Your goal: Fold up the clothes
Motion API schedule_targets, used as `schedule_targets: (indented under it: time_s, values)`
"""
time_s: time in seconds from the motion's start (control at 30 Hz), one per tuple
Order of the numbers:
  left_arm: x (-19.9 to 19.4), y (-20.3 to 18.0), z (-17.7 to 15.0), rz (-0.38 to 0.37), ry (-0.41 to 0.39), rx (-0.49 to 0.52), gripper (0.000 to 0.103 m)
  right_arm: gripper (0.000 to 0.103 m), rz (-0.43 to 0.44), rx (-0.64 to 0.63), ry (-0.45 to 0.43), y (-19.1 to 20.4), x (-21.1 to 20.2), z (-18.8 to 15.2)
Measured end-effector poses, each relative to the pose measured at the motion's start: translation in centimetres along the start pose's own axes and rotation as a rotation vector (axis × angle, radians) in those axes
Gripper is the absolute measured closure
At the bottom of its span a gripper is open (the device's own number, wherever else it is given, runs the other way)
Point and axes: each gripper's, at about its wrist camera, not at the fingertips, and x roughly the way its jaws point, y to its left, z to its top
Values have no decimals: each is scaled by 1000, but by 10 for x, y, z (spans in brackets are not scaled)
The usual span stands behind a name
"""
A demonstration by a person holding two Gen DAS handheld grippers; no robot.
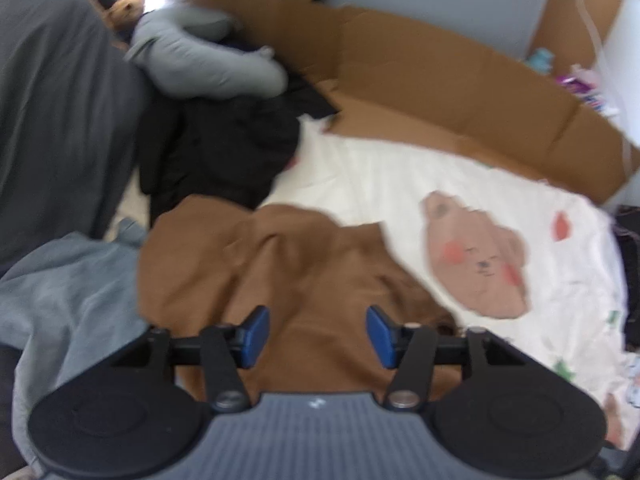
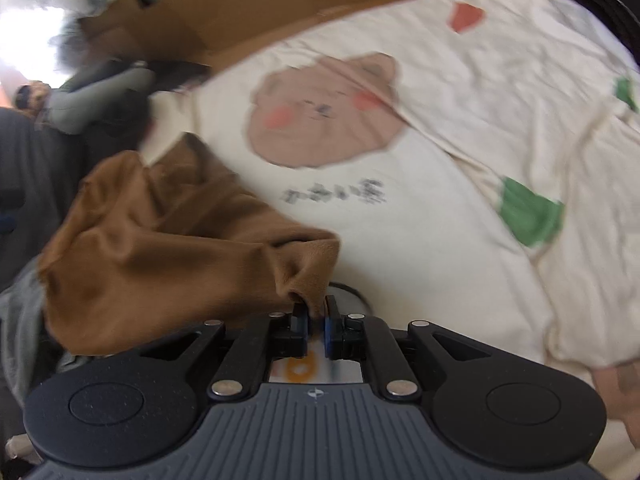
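On the bear-print sheet (image 2: 460, 240) | brown garment (image 1: 304, 264) lies crumpled, unfolded | right gripper (image 2: 317, 316) pinches its edge | left gripper (image 1: 318, 332) spread wide above it, holding nothing | folding barely begun; dark clothes pile (image 1: 224, 152) waits

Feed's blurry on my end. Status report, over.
Left tongs open, above brown fabric garment. Right tongs shut on garment's bunched corner. Garment crumpled on cream bear-print sheet. Dark clothes pile beside it.

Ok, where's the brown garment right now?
The brown garment lies left of the bear print on the cream bedsheet, one corner pinched in the right gripper.
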Motion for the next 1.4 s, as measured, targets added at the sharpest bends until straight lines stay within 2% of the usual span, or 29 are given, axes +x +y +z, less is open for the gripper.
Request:
schedule_targets:
  time_s: [0.03, 0.07, 0.1, 0.13, 0.2, 0.53, 0.63, 0.67, 0.7, 0.73, 0.77, 0.93, 1.07, 1.3, 1.4]
  values:
    - [6, 5, -1, 12, 12, 0, 43, 92, -20, 20, 7, -4, 0, -1]
    - [11, 10, -3, 26, 25, 2, 39, 91, -24, 45, 15, -9, 0, -2]
    - [17, 15, -5, 42, 37, 10, 34, 86, -17, 71, 22, -14, -2, -2]
    - [23, 18, -6, 53, 46, 15, 33, 74, -11, 97, 29, -18, -4, -2]
    - [38, 22, -9, 63, 67, 9, 32, 60, 0, 99, 14, -21, -11, -2]
    - [77, 36, -17, 62, 178, -89, 34, 58, 102, 40, -42, -6, -38, 9]
    - [80, 36, -19, 77, 188, -83, 44, 58, 117, 30, -40, -2, -42, 9]
    - [81, 37, -20, 71, 195, -90, 56, 58, 120, 30, -40, -1, -42, 9]
    - [83, 39, -21, 54, 207, -102, 78, 58, 123, 30, -39, 0, -43, 9]
    - [84, 41, -22, 36, 218, -114, 90, 58, 126, 30, -40, 1, -43, 8]
    - [84, 41, -22, 21, 227, -118, 96, 58, 129, 28, -41, 2, -44, 8]
    - [70, 23, -21, -1, 229, -32, 97, 58, 150, 29, -45, 6, -47, 8]
    - [50, -6, -20, -78, 207, 13, 97, 58, 192, 43, -63, 8, -55, 14]
    - [-2, -82, -21, -235, 181, 114, 97, 58, 269, 92, -103, 4, -76, 29]
    - [-17, -106, -26, -277, 186, 111, 97, 58, 297, 130, -117, -1, -87, 36]
